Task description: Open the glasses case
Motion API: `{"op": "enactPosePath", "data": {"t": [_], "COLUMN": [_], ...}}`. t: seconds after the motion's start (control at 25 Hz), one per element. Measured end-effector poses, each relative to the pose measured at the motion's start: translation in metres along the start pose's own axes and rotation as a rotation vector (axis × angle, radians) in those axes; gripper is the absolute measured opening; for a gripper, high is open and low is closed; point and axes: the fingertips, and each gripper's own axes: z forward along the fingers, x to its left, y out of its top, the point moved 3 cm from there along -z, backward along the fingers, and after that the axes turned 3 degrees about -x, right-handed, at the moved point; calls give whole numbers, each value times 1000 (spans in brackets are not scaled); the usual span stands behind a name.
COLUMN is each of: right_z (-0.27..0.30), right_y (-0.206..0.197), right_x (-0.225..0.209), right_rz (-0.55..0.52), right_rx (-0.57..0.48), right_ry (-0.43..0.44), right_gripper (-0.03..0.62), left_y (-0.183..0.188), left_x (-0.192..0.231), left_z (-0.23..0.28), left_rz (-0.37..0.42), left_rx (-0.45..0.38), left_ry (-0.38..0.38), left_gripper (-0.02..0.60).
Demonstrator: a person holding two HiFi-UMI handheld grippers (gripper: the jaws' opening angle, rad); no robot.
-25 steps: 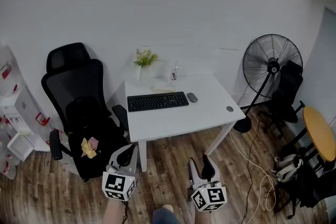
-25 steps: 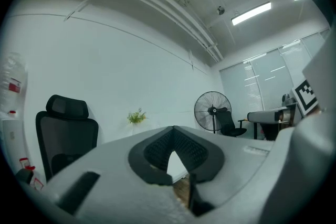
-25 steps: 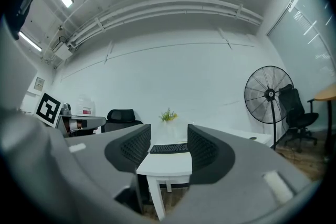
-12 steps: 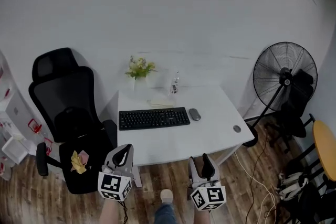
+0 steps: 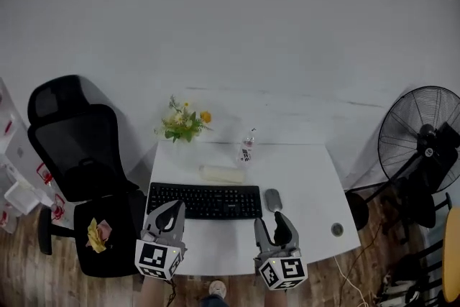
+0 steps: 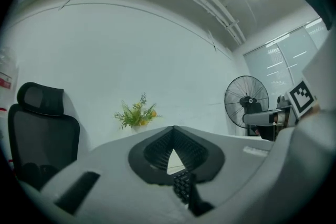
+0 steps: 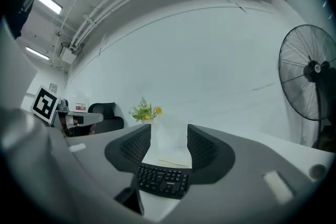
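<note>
left gripper (image 5: 171,208): jaw tips pressed together, nothing between them; the left gripper view (image 6: 173,130) shows only a small gap below the closed tips
right gripper (image 5: 271,225): jaws apart, nothing held; keyboard keys show through the gap in the right gripper view (image 7: 169,140)
glasses case (image 5: 223,174): pale, oblong, lid down, lying flat on the white desk (image 5: 309,190) behind the keyboard (image 5: 205,200), near the wall side
case vs grippers: well apart, no contact; both grippers sit over the desk's near edge and the keyboard lies between them and the case
case vs left gripper: ahead and to its right
case vs right gripper: ahead and to its left; a pale flat strip past the keyboard in that gripper's view is probably the case, can't confirm
near the case: clear bottle (image 5: 247,149) just behind it to the right, potted plant (image 5: 185,123) behind it to the left, mouse (image 5: 272,199) right of the keyboard
off desk: black office chair (image 5: 72,154) to the left, floor fan (image 5: 422,147) to the right
</note>
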Motion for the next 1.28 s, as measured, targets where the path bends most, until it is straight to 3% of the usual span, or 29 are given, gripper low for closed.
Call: {"op": "enactPosePath", "data": {"t": [0.36,0.8,1.0,1.28], "right_z": [73,115,148,203], "right_y": [-20,-27,-36,-71], "right_x": [-38,-46,-43,-32], "right_rz": [26,2,-129,-450], "right_rx": [49,99,191,426], "right_ry": [83,112,212,488], "right_gripper": [209,209,201,201], "left_y": [-9,-14,-24,-35], "left_x": [20,35,40,42], "left_z": [61,104,116,124], "left_rz": [1,-13,-33,-57], "left_rx": [25,33,52,73], "left_ry": [80,62,47,39], "left_gripper": [8,8,8,8]}}
